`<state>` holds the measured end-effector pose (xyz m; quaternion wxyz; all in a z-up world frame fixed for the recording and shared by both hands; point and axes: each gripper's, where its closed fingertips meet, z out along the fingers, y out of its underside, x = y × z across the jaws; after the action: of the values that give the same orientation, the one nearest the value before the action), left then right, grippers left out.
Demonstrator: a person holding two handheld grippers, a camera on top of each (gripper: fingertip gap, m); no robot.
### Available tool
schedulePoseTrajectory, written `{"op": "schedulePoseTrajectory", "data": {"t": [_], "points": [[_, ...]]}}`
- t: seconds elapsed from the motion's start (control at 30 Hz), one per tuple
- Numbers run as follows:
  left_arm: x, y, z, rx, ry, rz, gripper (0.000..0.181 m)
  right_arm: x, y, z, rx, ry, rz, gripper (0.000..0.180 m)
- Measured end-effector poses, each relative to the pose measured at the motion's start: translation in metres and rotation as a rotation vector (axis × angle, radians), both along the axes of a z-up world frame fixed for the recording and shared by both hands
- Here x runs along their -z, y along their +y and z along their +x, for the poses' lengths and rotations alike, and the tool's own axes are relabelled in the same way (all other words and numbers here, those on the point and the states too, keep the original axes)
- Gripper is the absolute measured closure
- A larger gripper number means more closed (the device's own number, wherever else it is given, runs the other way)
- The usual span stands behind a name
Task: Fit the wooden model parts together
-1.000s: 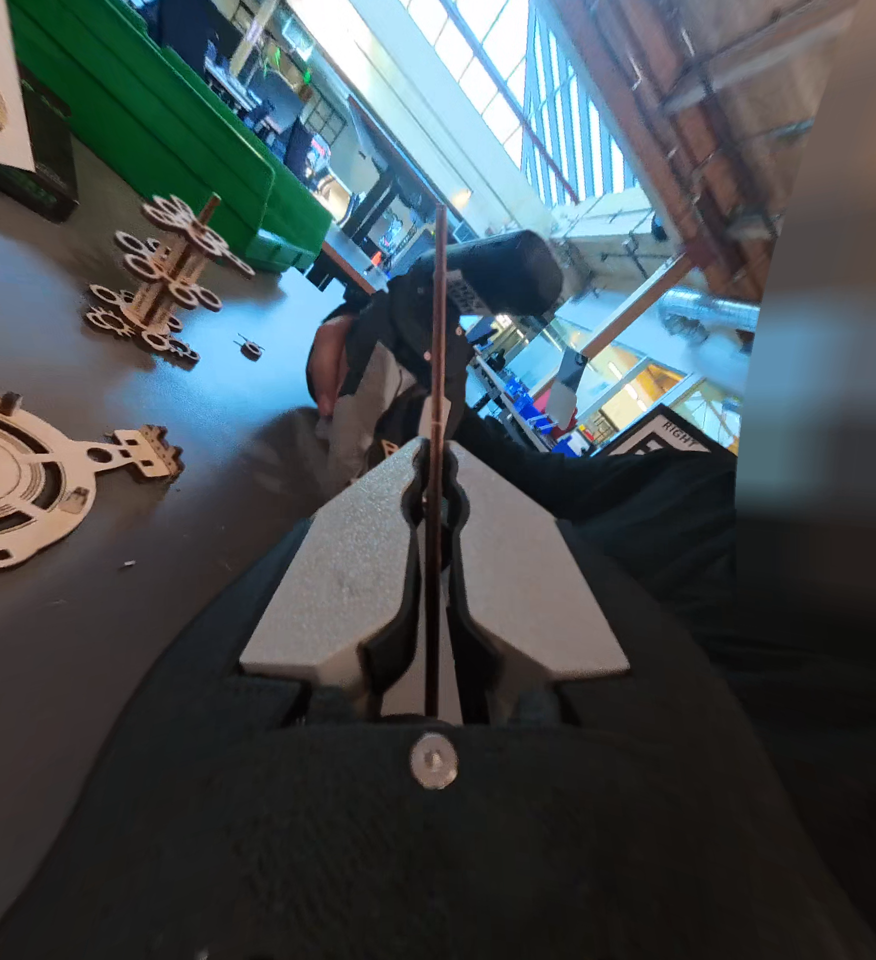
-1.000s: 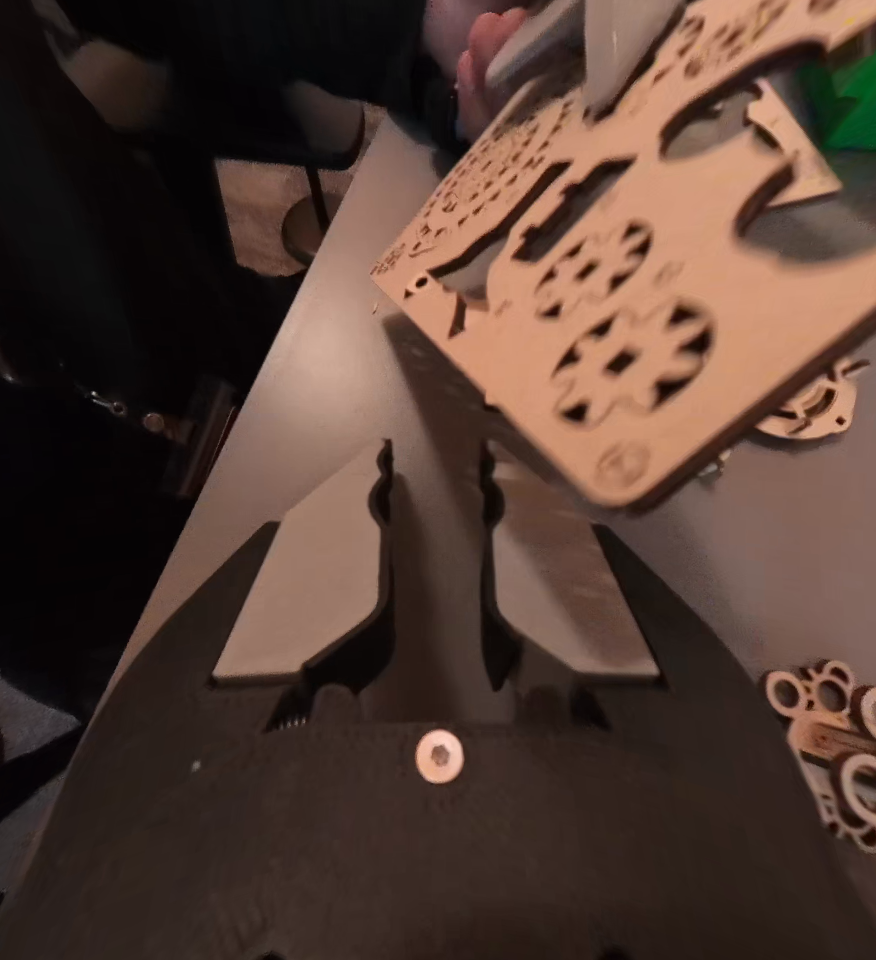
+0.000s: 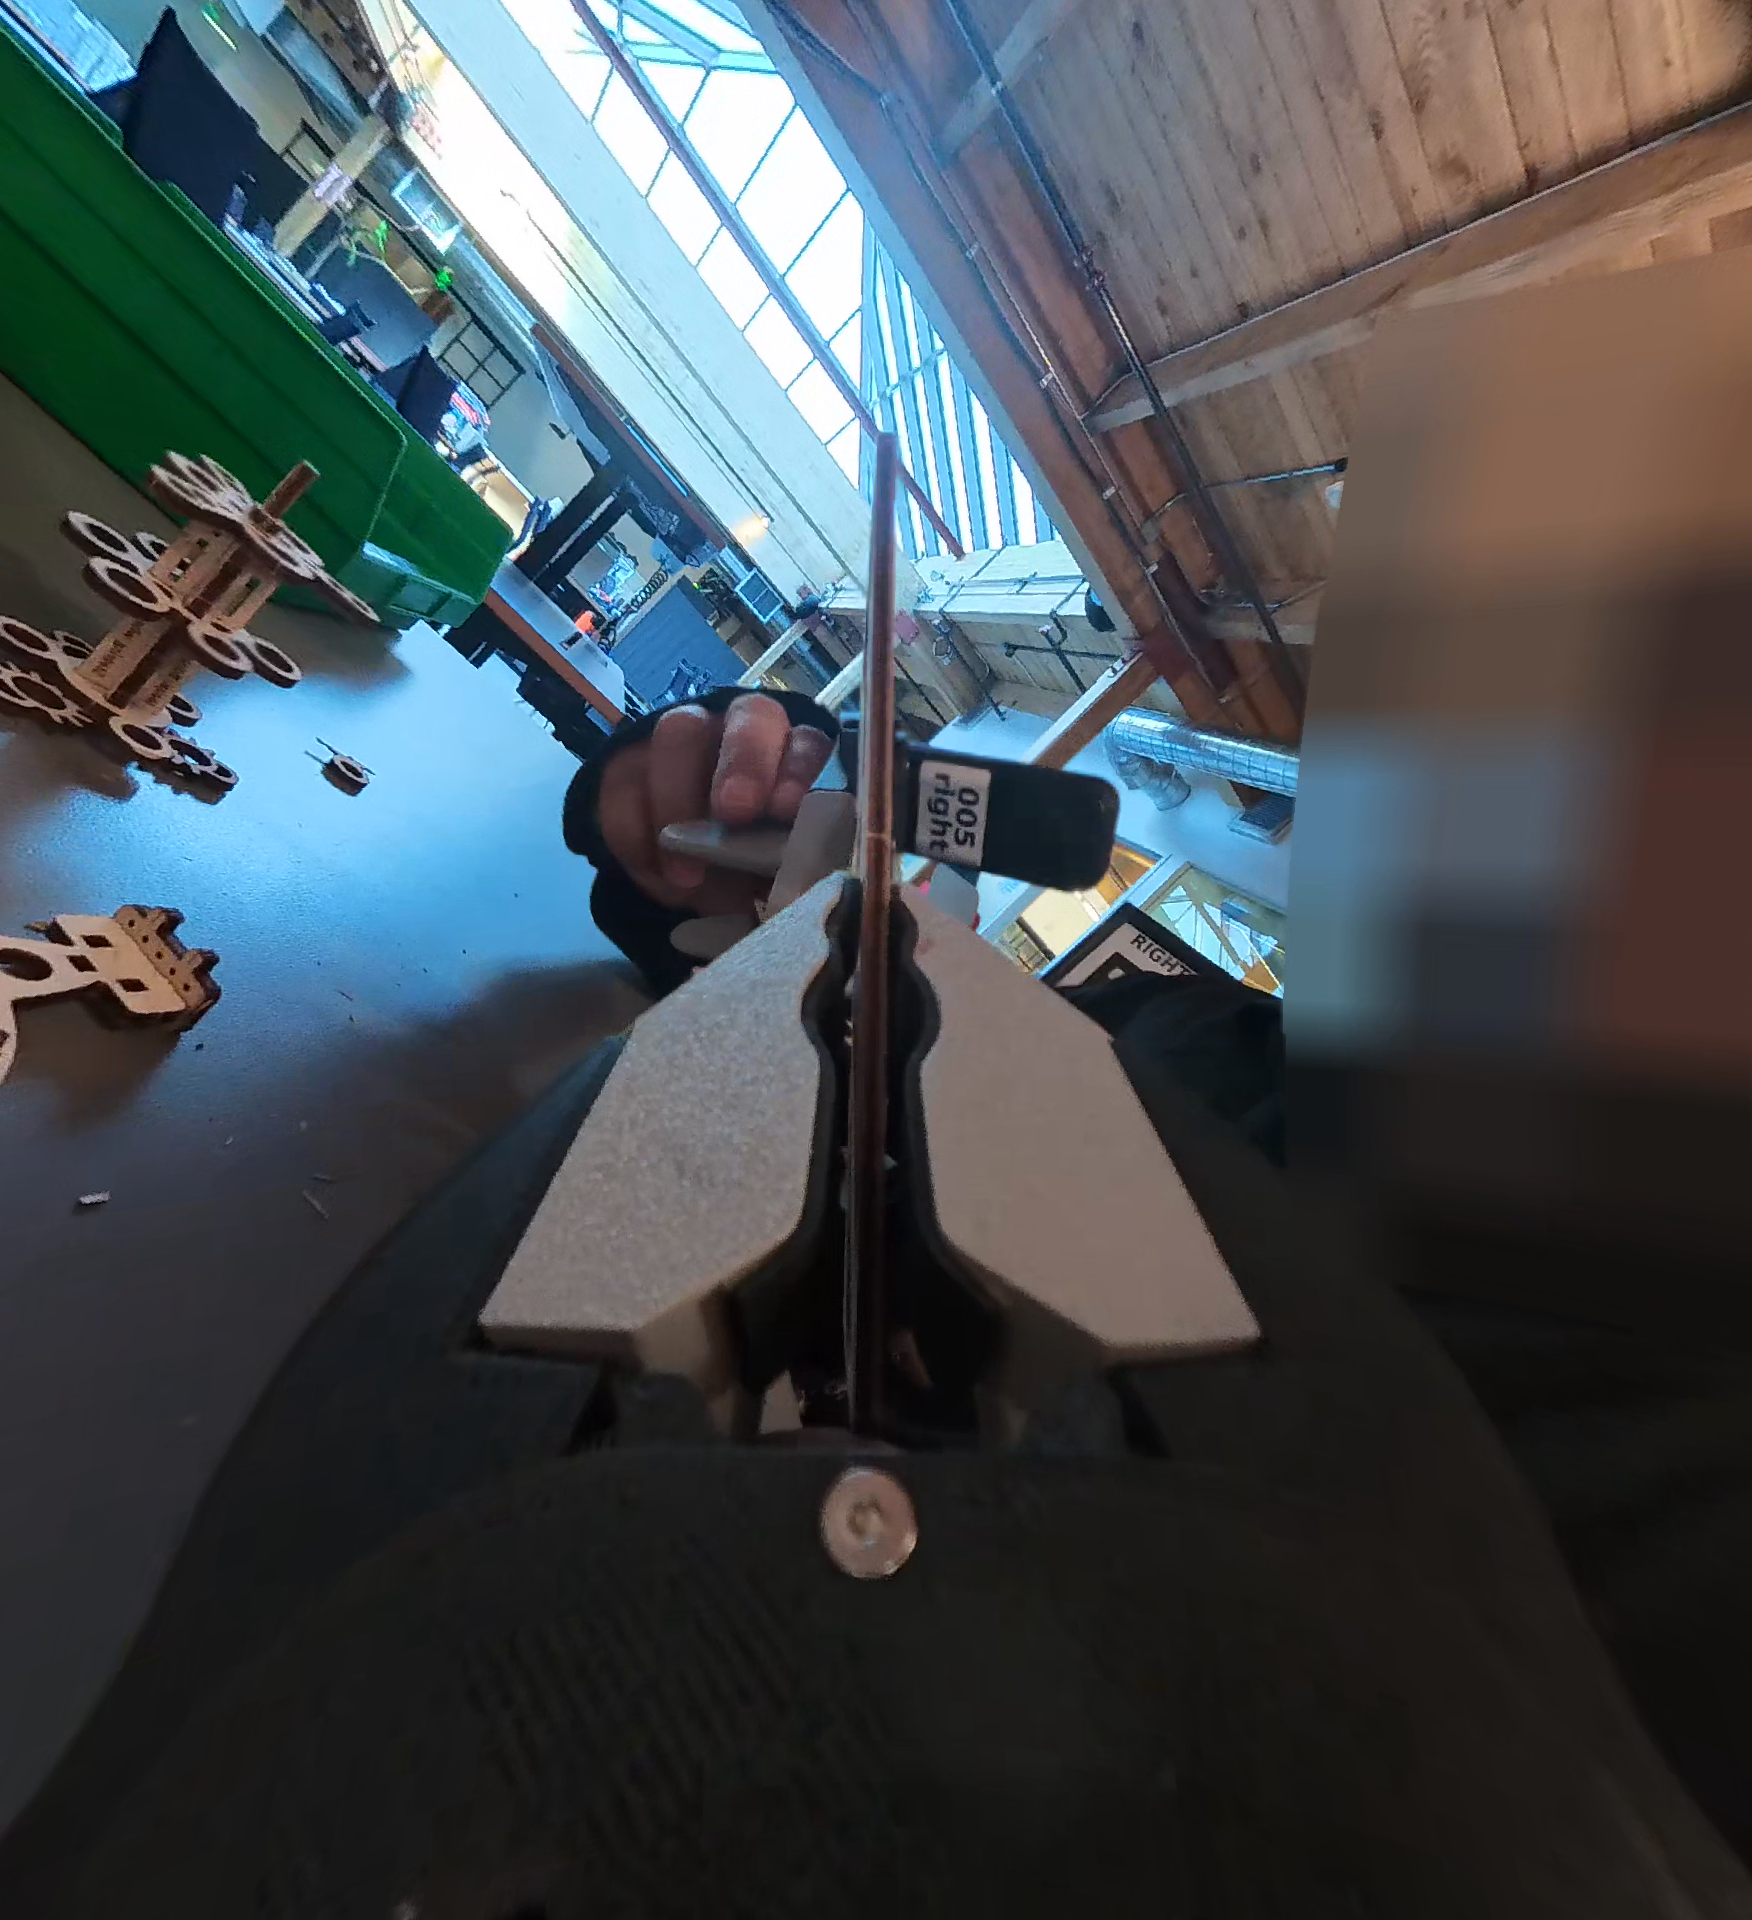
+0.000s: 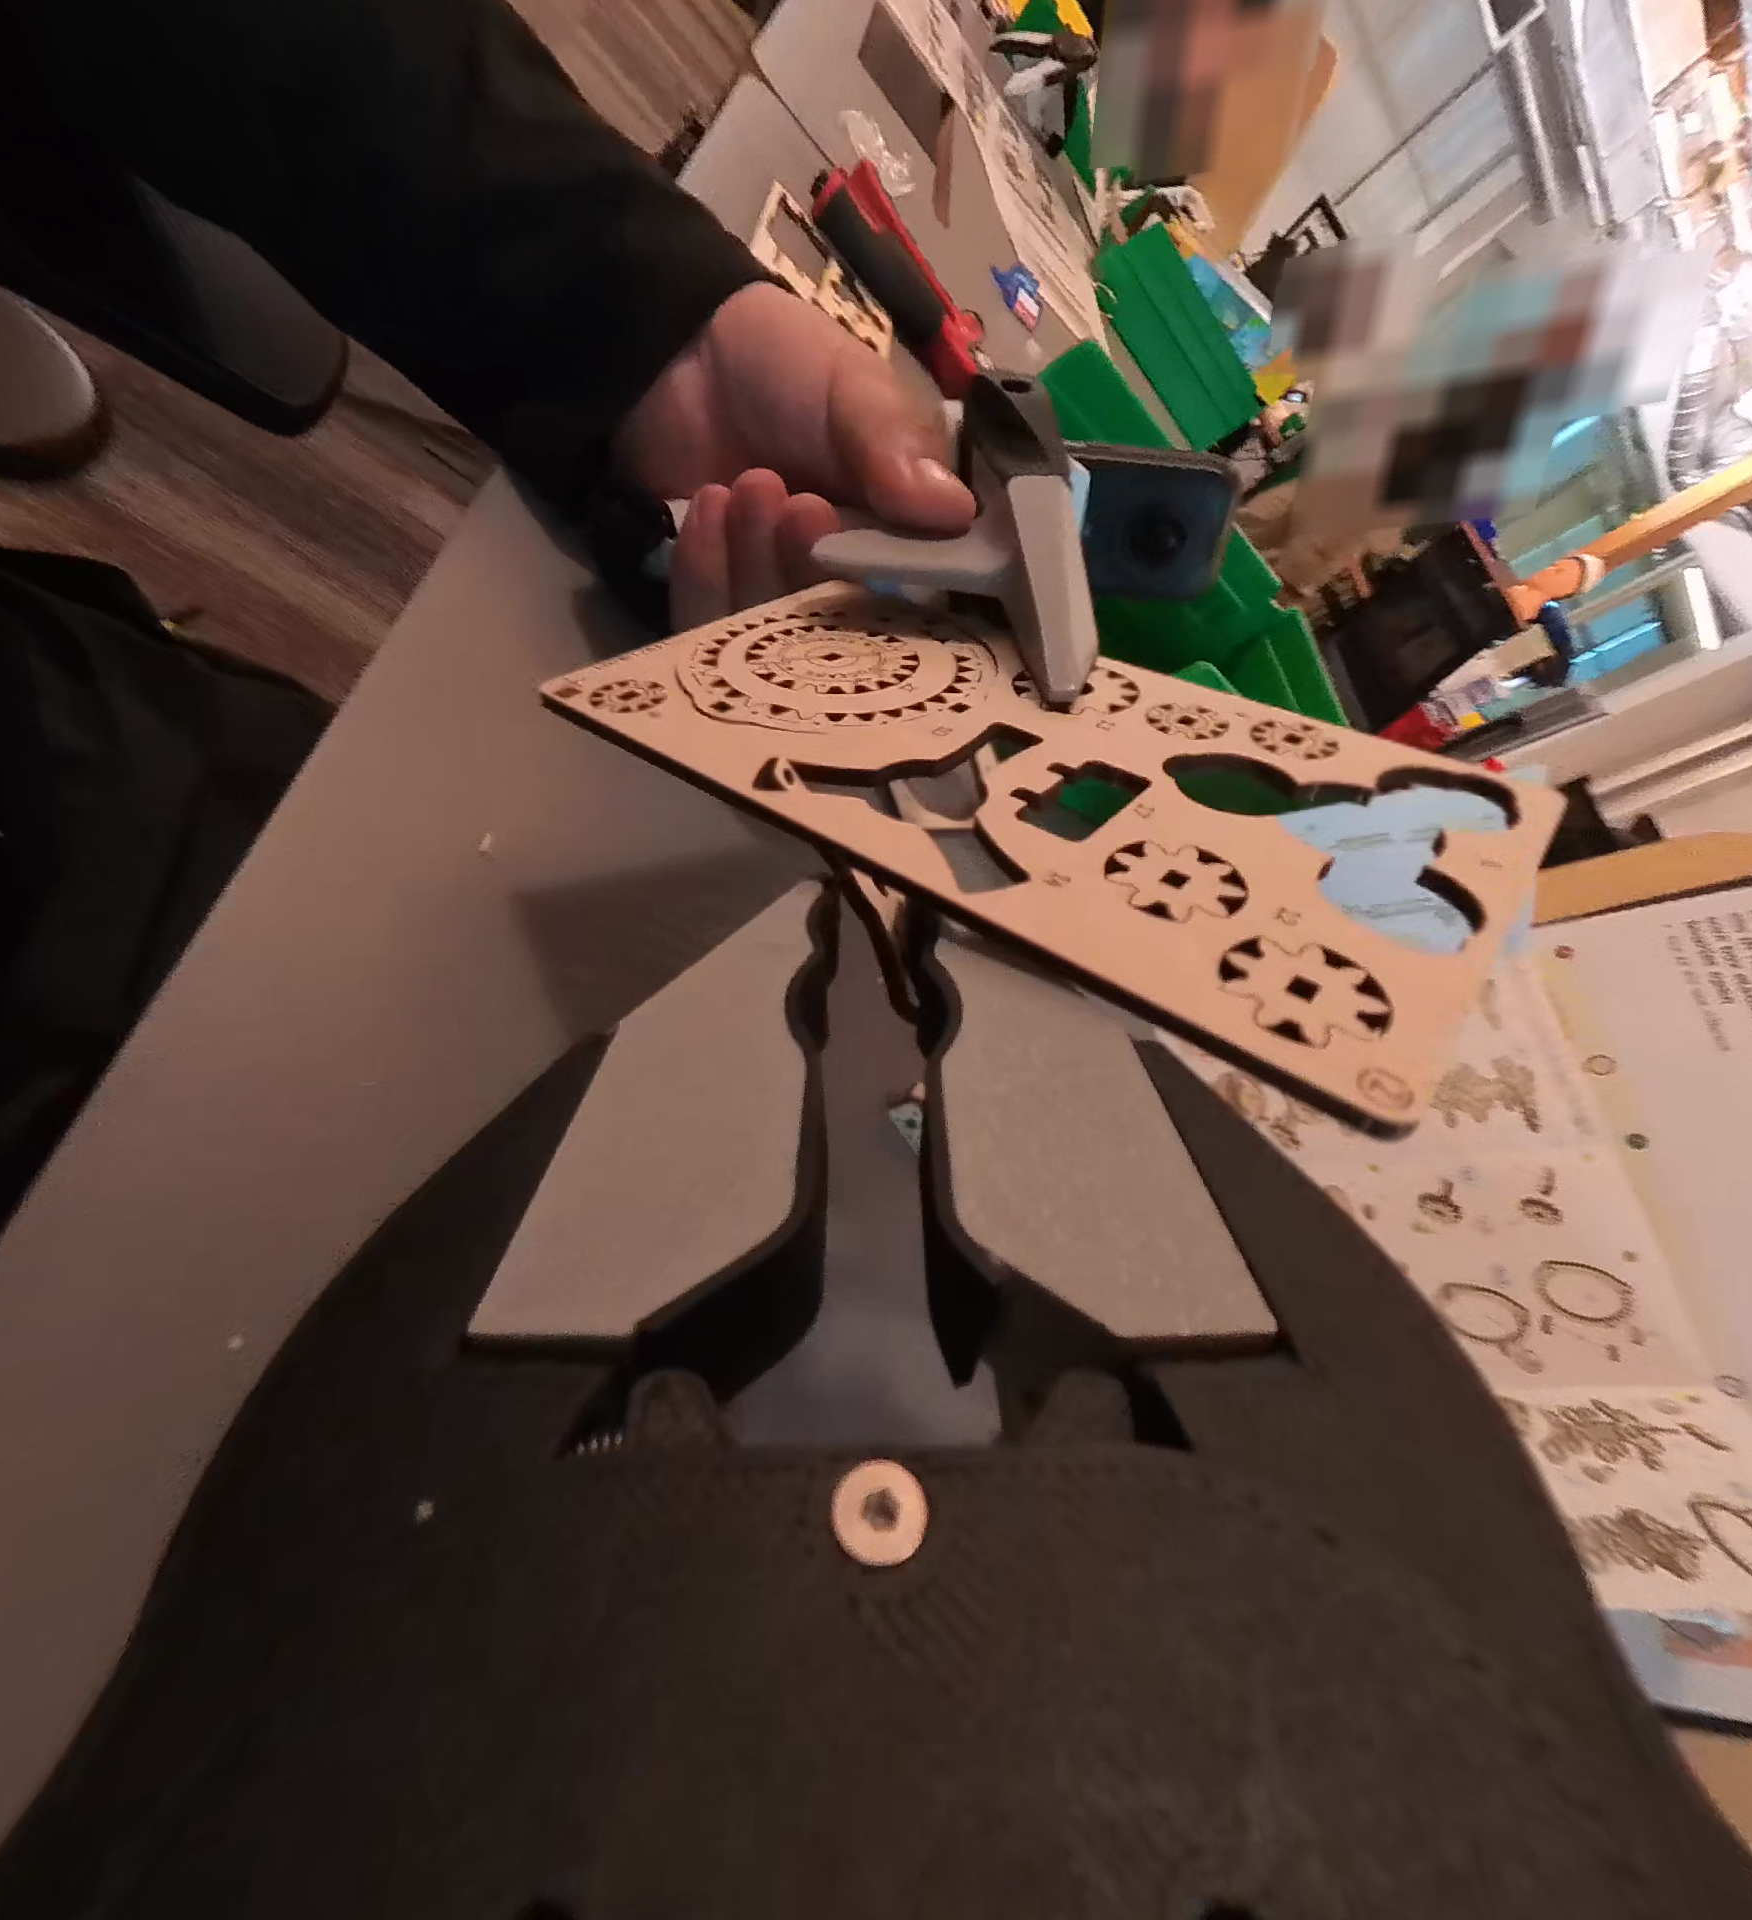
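My left gripper (image 3: 872, 896) is shut on a thin laser-cut wooden sheet (image 3: 882, 644), seen edge-on and held up off the table. In the right wrist view the sheet (image 4: 1443, 987) is tilted, with gear shapes and empty cut-outs, and the left gripper (image 4: 1043, 675) pinches its far edge. My right gripper (image 4: 872, 906) has its tips at the sheet's near edge below a cut-out. Its jaws stand a narrow gap apart with a thin dark strip between them; I cannot tell if it is gripped. Its black body (image 3: 1007, 821) shows behind the sheet.
A part-built wooden model (image 3: 176, 623) of ringed discs on a post stands on the grey table (image 3: 332, 1039). A flat round wooden part (image 3: 93, 966) and a tiny piece (image 3: 342, 769) lie near it. A green bin (image 3: 124, 291) stands behind. An open instruction booklet (image 4: 1630, 1195) lies at right. There is about 5 centimetres between the tips of the two grippers.
The right gripper's jaws have narrowed and its tips have come up to the sheet's near edge. The left gripper still holds the sheet, now swung farther from the right camera.
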<state>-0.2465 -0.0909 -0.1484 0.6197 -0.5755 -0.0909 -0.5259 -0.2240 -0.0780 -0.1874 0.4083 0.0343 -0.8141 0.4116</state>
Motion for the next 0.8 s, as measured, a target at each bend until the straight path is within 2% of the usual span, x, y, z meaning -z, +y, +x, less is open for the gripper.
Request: {"op": "schedulePoseTrajectory", "data": {"t": [0.07,0.4,0.57,0.8], "points": [[-0.001,-0.001,-0.002,-0.017,-0.001,0.010,0.180,0.001,0.001,-0.003,0.021,-0.022,-0.010,0.173],[0.002,0.003,-0.009,-0.119,0.060,-0.002,0.180,0.023,0.006,0.010,0.044,-0.588,-0.159,0.178],[-0.002,0.002,-0.009,-0.136,0.059,0.018,0.180,0.014,0.020,0.001,0.109,-0.637,-0.229,0.175],[-0.005,-0.006,0.007,-0.050,0.100,0.054,0.177,0.016,0.012,0.012,0.074,-0.651,-0.219,0.175]]}}
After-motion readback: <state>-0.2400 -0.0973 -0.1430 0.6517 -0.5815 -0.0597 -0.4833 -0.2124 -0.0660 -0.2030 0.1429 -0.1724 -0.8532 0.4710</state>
